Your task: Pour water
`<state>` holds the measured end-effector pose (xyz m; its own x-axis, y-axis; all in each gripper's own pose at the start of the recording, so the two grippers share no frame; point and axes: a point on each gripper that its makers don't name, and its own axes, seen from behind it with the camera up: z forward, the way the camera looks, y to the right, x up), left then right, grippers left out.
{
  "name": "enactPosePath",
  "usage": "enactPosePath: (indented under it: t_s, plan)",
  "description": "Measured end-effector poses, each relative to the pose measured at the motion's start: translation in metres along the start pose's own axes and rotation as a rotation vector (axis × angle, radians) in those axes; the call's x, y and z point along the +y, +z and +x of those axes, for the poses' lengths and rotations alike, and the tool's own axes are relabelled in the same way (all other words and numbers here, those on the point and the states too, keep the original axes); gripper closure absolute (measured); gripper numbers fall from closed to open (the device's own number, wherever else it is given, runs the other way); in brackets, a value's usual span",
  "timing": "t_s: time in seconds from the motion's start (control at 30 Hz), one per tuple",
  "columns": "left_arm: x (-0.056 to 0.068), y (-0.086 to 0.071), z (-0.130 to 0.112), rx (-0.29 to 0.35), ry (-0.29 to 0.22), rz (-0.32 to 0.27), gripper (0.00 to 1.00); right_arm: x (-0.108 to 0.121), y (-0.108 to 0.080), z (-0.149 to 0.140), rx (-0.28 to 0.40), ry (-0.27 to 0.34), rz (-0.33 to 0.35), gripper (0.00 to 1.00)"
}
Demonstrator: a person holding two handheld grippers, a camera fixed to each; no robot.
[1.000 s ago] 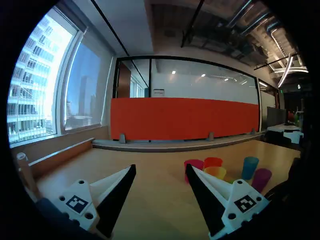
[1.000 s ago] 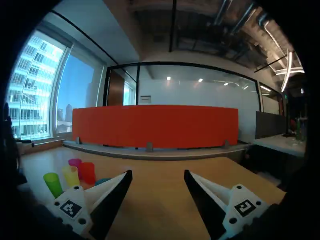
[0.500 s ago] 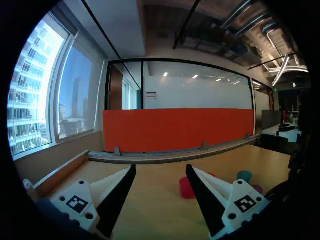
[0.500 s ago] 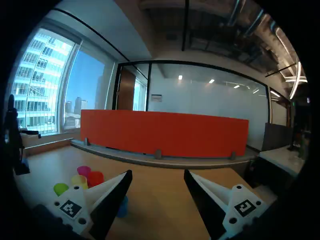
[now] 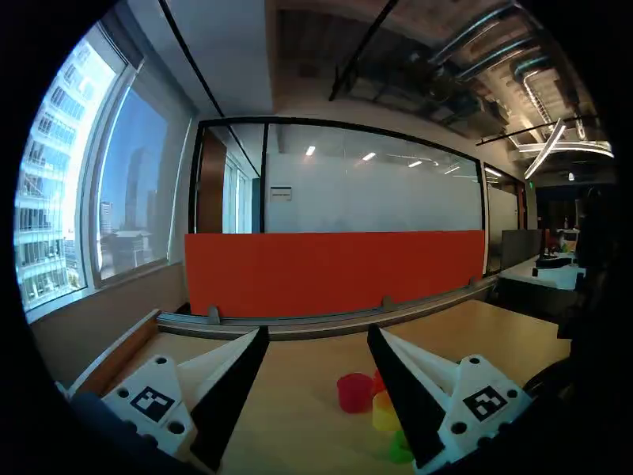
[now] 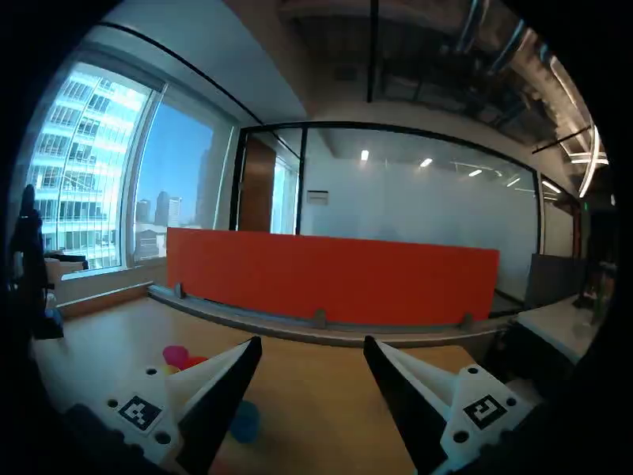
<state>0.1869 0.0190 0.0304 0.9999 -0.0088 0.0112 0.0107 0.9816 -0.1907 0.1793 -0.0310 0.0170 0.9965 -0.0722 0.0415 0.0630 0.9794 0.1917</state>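
Your left gripper (image 5: 316, 332) holds nothing, spread wide above the wooden table (image 5: 301, 412). Just ahead, close to its right finger, stand a red cup (image 5: 354, 392), a yellow cup (image 5: 384, 413) and a green cup (image 5: 399, 448), the last two partly hidden. Your right gripper (image 6: 311, 342) is also spread and empty. A pink cup (image 6: 174, 355) peeks beyond its left finger, and a blue cup (image 6: 245, 419), probably upright, sits just inside that finger.
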Motion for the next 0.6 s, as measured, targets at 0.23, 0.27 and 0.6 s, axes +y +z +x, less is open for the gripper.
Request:
enactPosePath:
  t_s: [0.23,0.27,0.6]
  plan:
    - [0.018,0.005,-0.001,-0.025,-0.001,-0.072,0.08,-0.001,0.003,0.004,0.000,0.022,0.033,0.00]
    - [0.020,0.005,-0.001,-0.029,0.000,-0.083,0.08,-0.002,0.003,0.005,-0.001,0.025,0.042,0.00]
    - [0.042,0.010,0.003,-0.031,-0.032,-0.194,0.08,-0.026,0.001,0.016,0.002,0.042,0.201,0.00]
